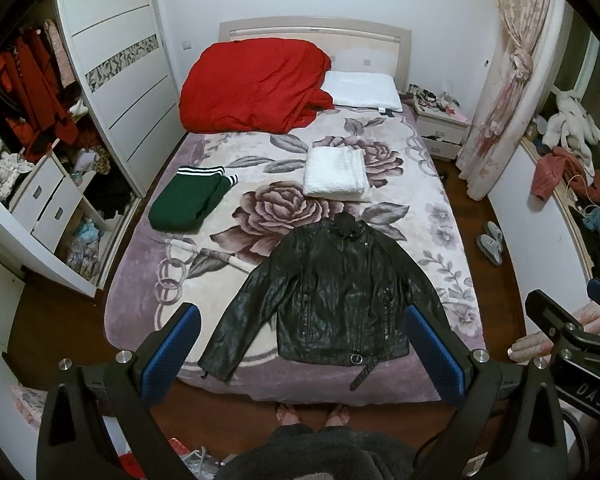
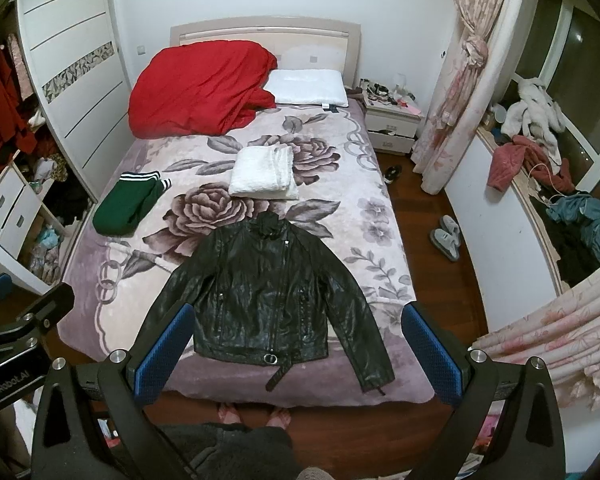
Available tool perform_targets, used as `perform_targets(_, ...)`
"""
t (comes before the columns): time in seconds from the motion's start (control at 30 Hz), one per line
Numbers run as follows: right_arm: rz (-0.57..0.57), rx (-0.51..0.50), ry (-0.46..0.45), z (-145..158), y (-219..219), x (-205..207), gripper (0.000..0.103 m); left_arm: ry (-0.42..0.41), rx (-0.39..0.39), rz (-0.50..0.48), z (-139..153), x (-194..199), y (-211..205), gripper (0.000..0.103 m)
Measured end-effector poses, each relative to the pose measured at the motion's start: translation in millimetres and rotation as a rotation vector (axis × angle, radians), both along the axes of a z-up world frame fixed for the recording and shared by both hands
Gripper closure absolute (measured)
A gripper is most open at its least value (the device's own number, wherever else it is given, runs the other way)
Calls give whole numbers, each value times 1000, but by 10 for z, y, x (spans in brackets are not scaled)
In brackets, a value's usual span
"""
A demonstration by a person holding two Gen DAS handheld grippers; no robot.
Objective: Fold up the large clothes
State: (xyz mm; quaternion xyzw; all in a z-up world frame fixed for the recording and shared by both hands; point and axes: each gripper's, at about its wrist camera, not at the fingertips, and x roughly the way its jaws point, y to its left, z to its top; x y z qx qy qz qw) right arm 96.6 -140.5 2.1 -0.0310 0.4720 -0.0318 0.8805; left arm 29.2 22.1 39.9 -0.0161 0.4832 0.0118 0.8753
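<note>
Black leather made up the one garment not yet dealt with: we found the jacket (image 1: 332,292) spread flat and face up at the foot of the bed (image 1: 140,280), collar toward the headboard, both sleeves angled outward and the belt hanging over the near edge. We saw no fold in it. Farther up the bed lay a green garment (image 1: 186,198) on the left and a white garment (image 1: 336,176) near the middle, both in compact rectangles; we judged these to be finished pieces. A red quilt (image 1: 252,84) and a pillow (image 1: 362,90) sat at the head, apart from the work.

We noted the left gripper (image 1: 300,352) held above the near edge of the bed, fingers wide apart and holding nothing. The right gripper (image 2: 296,352) was likewise raised, fingers spread and empty, well clear of the jacket.

We assessed the task as partly complete: two items apparently folded, the jacket wholly outstanding, with sleeves and body both to be folded
</note>
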Motion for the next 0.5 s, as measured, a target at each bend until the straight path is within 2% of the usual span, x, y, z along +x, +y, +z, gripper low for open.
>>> perform_targets(0.2, -5, 5, 3, 7, 37, 29, 0, -1, -3, 1, -34, 2, 5, 0)
perform_targets(0.33, -34, 17, 24, -89, 66, 221, 0, -40, 52, 26, -239, 143, 45, 0)
perform_targets(0.43, -82, 77, 34, -410, -98, 487, 0, -67, 121, 46, -609, 395, 78, 0)
perform_targets(0.5, -131, 97, 60, -835, -310, 686, 0, -65, 145, 57, -952, 564, 114, 0)
